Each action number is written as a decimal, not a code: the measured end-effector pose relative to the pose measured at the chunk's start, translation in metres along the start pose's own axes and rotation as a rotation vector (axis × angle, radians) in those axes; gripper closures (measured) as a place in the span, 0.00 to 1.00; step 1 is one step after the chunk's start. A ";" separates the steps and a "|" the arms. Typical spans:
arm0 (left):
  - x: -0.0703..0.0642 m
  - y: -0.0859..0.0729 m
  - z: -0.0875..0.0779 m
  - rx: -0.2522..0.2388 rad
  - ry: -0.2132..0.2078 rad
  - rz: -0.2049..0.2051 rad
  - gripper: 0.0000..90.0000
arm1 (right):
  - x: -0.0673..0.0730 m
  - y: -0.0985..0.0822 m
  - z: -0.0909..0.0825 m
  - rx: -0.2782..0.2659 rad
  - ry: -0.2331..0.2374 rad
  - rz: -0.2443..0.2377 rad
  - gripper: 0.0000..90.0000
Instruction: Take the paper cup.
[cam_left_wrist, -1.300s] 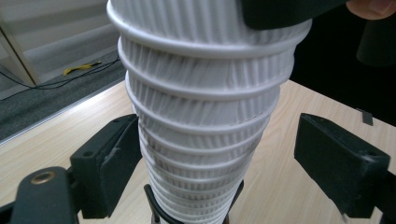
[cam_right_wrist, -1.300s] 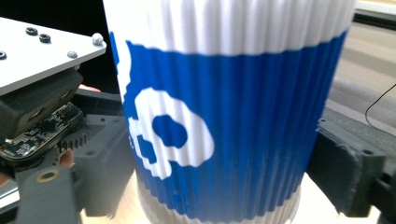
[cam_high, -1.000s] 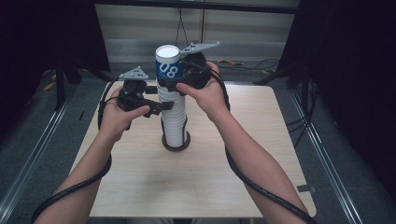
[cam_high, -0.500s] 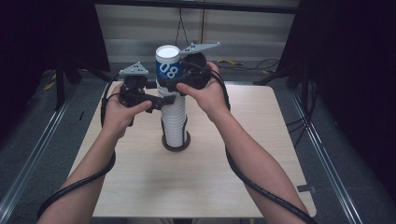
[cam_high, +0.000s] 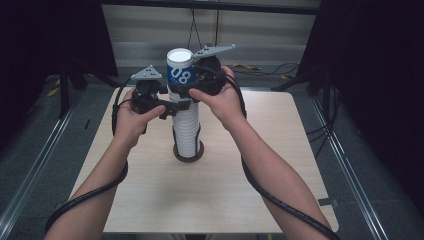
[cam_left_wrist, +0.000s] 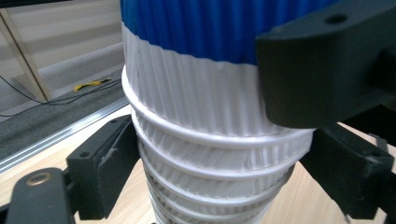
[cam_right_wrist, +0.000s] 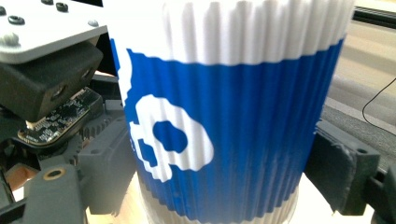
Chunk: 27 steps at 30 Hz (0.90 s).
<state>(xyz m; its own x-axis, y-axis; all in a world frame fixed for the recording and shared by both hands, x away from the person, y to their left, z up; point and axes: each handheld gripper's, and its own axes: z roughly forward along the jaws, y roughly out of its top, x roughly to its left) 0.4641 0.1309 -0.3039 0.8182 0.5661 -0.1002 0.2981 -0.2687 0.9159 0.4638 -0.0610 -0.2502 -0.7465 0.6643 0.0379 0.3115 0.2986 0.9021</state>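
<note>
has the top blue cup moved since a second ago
No. In the high view the top cup sits at the same height above the table and in line with the stack below it, between the left gripper and right gripper.

White "08" on blue top cup (cam_high: 180, 73).

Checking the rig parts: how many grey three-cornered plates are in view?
2. One grey plate tops the left gripper, left of the cup stack; the other tops the right gripper, beside the top cup.
</note>
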 end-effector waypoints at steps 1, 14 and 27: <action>0.000 0.000 0.000 -0.002 -0.002 -0.002 0.15 | 0.000 0.000 0.000 -0.001 -0.002 0.000 0.19; 0.000 -0.001 0.000 -0.007 -0.006 0.008 0.15 | 0.000 0.005 -0.004 -0.022 0.004 0.002 0.21; 0.000 -0.001 0.000 -0.012 0.000 -0.002 0.15 | 0.000 0.018 -0.014 -0.031 0.006 -0.004 0.22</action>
<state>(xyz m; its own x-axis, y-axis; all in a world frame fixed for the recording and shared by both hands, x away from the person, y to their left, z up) 0.4639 0.1311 -0.3051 0.8177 0.5665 -0.1017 0.2935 -0.2583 0.9204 0.4611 -0.0648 -0.2284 -0.7514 0.6588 0.0365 0.2900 0.2800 0.9151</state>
